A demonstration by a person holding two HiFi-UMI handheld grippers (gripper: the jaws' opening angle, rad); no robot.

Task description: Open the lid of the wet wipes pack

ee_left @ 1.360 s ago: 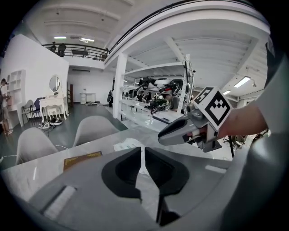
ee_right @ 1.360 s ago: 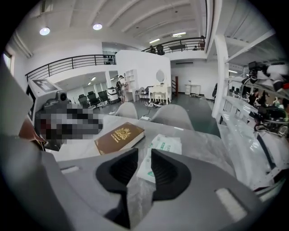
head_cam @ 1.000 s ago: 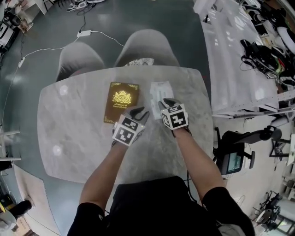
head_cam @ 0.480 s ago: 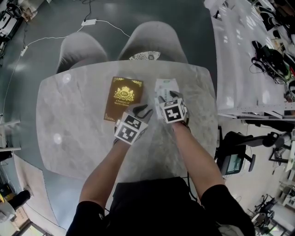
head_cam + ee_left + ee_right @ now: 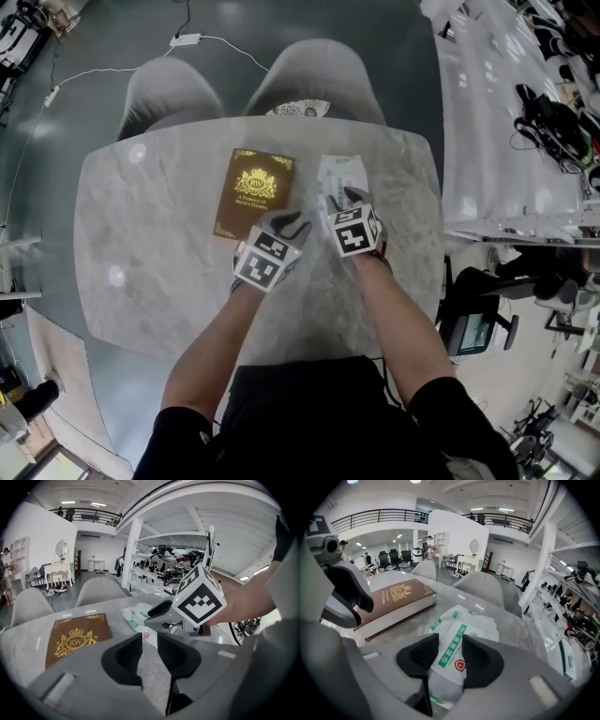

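Note:
The white and green wet wipes pack (image 5: 339,174) lies flat on the marble table (image 5: 141,262), right of a brown book (image 5: 251,192). My right gripper (image 5: 343,199) points down over the pack's near end. Its jaws are closing, with the pack's label flap (image 5: 454,651) between them; the pads stand beside it without clearly pressing. My left gripper (image 5: 286,225) hovers open just left of the pack, over bare table, with nothing between its fingers (image 5: 129,656). In the left gripper view the pack (image 5: 136,613) shows past the jaws, under the right gripper (image 5: 159,615).
The brown book (image 5: 396,597) with a gold crest lies close to the pack's left side. Two grey chairs (image 5: 169,98) (image 5: 314,80) stand at the table's far edge. A long white bench (image 5: 497,112) with cables runs along the right.
Both grippers have sunk toward the table. The right one has come down over the near end of the wipes pack; the left stays beside it, still open.

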